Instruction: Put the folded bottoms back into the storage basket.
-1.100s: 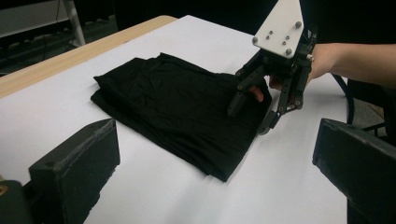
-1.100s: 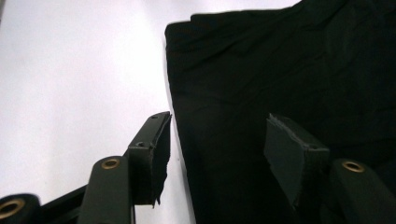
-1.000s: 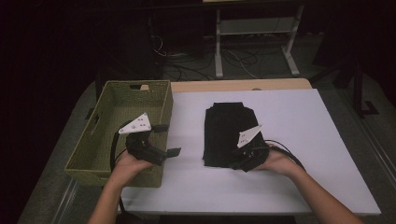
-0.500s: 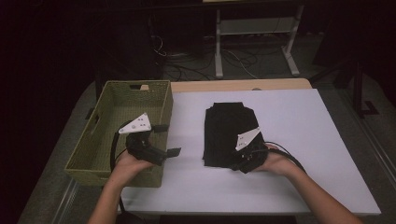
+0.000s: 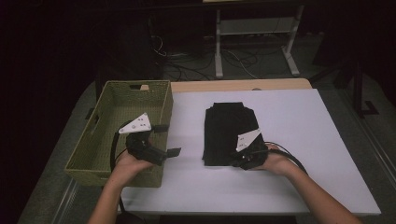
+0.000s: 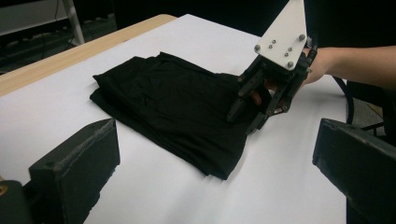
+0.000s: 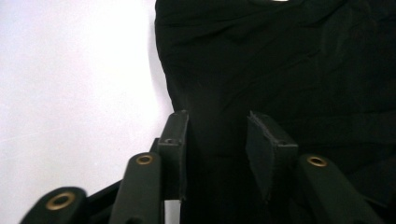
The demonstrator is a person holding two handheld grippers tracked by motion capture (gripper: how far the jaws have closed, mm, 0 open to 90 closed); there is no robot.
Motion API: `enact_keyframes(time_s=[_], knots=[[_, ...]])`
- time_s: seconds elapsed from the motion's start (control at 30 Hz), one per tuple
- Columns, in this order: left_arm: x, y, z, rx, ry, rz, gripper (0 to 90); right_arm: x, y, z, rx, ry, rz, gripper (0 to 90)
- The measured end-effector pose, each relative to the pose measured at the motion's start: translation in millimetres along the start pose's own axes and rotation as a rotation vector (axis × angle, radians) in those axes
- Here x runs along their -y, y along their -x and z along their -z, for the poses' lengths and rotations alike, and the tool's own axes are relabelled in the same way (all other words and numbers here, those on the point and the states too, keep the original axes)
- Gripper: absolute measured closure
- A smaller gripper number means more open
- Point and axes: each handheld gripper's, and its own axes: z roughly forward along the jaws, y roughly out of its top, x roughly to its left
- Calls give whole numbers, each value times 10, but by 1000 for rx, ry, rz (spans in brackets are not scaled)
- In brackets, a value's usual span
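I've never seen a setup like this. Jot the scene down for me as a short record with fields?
Surface: white table
Garment: folded black cloth, lying flat on the table
Container: woven green basket at the table's left edge
Right gripper: at the cloth's near edge, jaws have just been closing, cloth edge between them, a gap left
Left gripper: held over the basket's right rim, jaws wide open, holding nothing
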Motion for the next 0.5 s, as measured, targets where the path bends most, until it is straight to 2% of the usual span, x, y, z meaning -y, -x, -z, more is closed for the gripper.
enact_keyframes(time_s=[0.1,0.2,0.3,0.5], knots=[[0,0,-1,0,-1,1,8,-4,13,-4,11,2,-9,681],[0,-1,-1,0,-1,1,7,-1,29,-8,14,7,-10,715],[0,-1,-2,1,-2,2,8,3,54,-12,22,11,-20,798],[0,-3,-5,2,-3,4,8,-13,78,-14,17,3,-61,835]])
